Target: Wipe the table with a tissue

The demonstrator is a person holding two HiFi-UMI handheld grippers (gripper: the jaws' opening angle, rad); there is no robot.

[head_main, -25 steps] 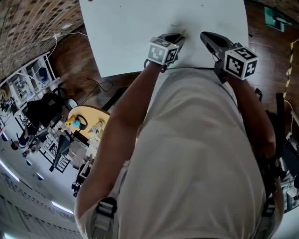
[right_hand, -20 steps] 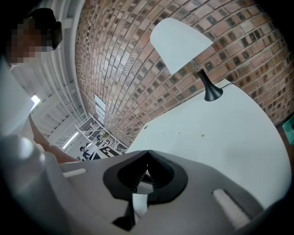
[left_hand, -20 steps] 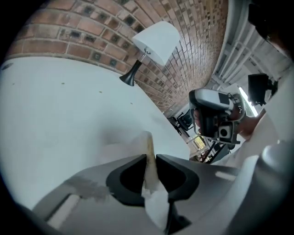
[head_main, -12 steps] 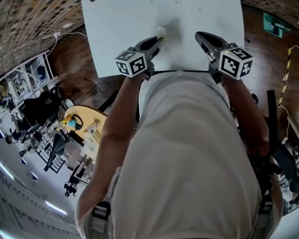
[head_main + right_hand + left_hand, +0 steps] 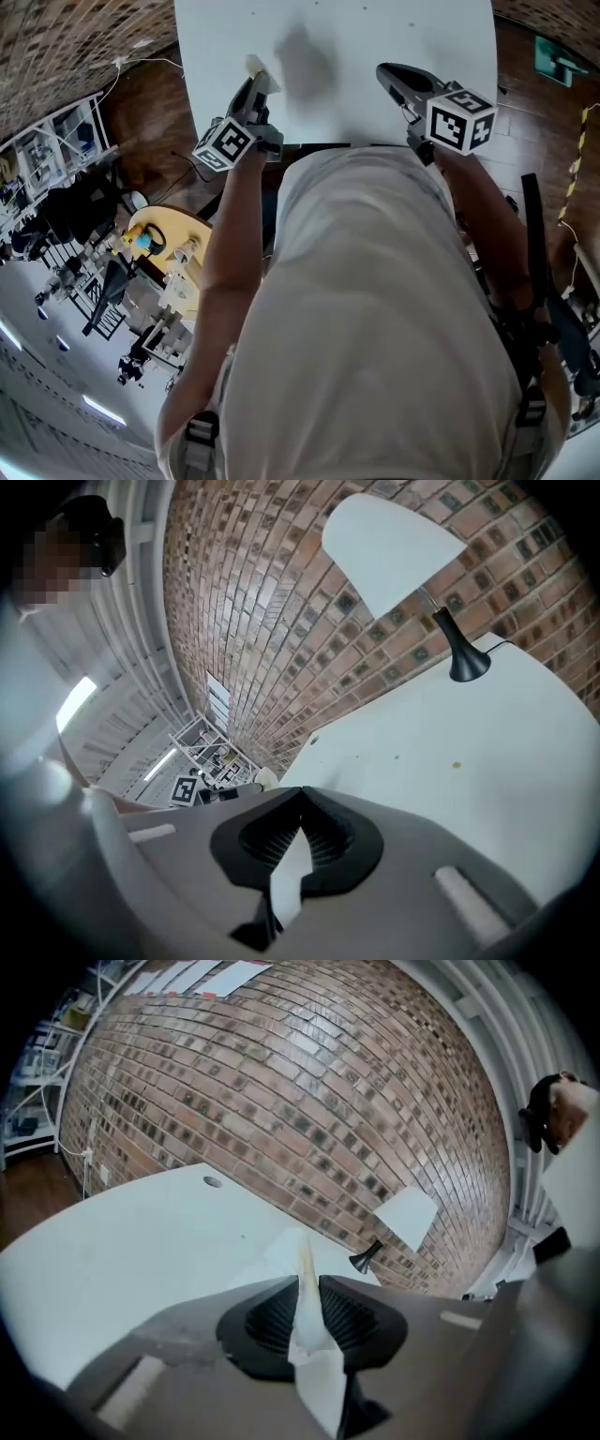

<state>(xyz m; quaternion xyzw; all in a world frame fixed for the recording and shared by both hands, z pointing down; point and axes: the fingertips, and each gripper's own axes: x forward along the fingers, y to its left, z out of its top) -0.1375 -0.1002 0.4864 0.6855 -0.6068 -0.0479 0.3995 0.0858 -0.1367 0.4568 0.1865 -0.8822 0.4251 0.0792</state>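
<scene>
Left tool [image 5: 305, 1281] first: its two ribbed black pads are pinched tight on the tissue [image 5: 302, 1283]. A thin white fold stands up between them, and a loose flap hangs down towards the camera. In the head view the left tool [image 5: 253, 82] sits at the left edge of the desk [image 5: 375, 37] with the tissue [image 5: 255, 65] poking out of its tip as a pale little tuft. A soft grey shadow [image 5: 305, 58] lies on the white top just to the right of it, clearly apart from the tissue itself. I can't tell whether the paper touches the surface.

Over to the right tool [image 5: 300, 797]: its jaws are pressed together at the tips and there's nothing in them. Only a sliver of white desk shows through the gap behind the pads. From the head view the right tool [image 5: 396, 77] points in over the near edge of the desk, well apart from the left one, with its marker cube [image 5: 459, 117] just behind it.

Further out, a lamp [image 5: 464, 658] with a black base and a white shade stands at the far side of the desk against the brick wall [image 5: 281, 1101]. The left gripper view catches the same lamp [image 5: 367, 1256] beyond the tissue. The person's pale shirt [image 5: 375, 328] fills the lower half of the head view, above a dark wooden floor [image 5: 150, 103].
</scene>
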